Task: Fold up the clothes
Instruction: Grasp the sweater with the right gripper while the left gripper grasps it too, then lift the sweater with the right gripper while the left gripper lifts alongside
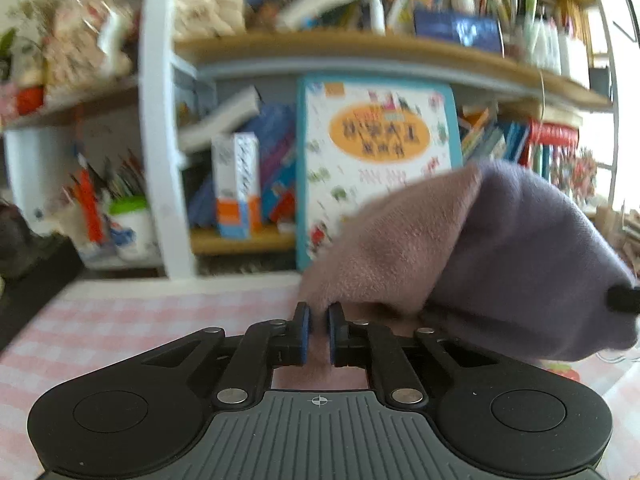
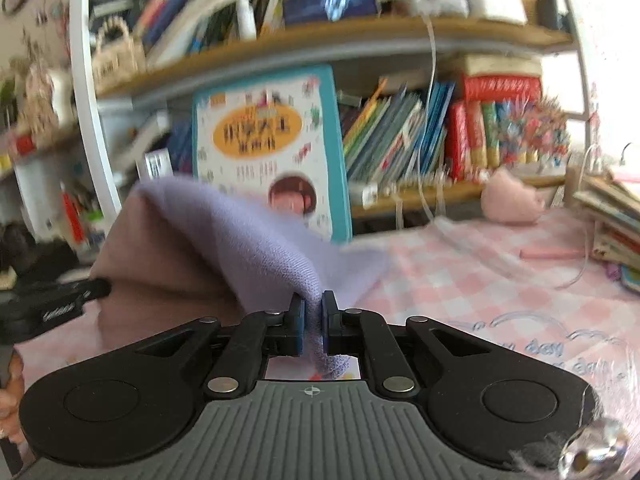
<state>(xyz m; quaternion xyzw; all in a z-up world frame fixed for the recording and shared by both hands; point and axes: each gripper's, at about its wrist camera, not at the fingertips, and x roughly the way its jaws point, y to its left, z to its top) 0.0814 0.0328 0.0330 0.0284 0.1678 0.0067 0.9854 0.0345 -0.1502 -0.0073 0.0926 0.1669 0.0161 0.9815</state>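
A lavender garment (image 1: 520, 248) with a fuzzy pinkish inside hangs lifted above the pink checked tablecloth (image 1: 140, 312). My left gripper (image 1: 319, 318) is shut on its pinkish edge, and the cloth rises to the right from the fingers. At the far right of that view the tip of the other gripper (image 1: 624, 299) pokes in. In the right wrist view my right gripper (image 2: 313, 308) is shut on the lavender garment (image 2: 240, 240), whose hem hangs down between the pads. The left gripper (image 2: 60, 304) shows at the left edge, held by a hand (image 2: 12, 392).
A bookshelf (image 2: 360, 36) crammed with books stands right behind the table, with a large teal-edged picture book (image 2: 272, 148) leaning in front. A pink plush (image 2: 512, 200), a stack of books (image 2: 612, 216) and a pink pen (image 2: 552, 255) lie at the right. A cup of pencils (image 1: 128, 220) stands left.
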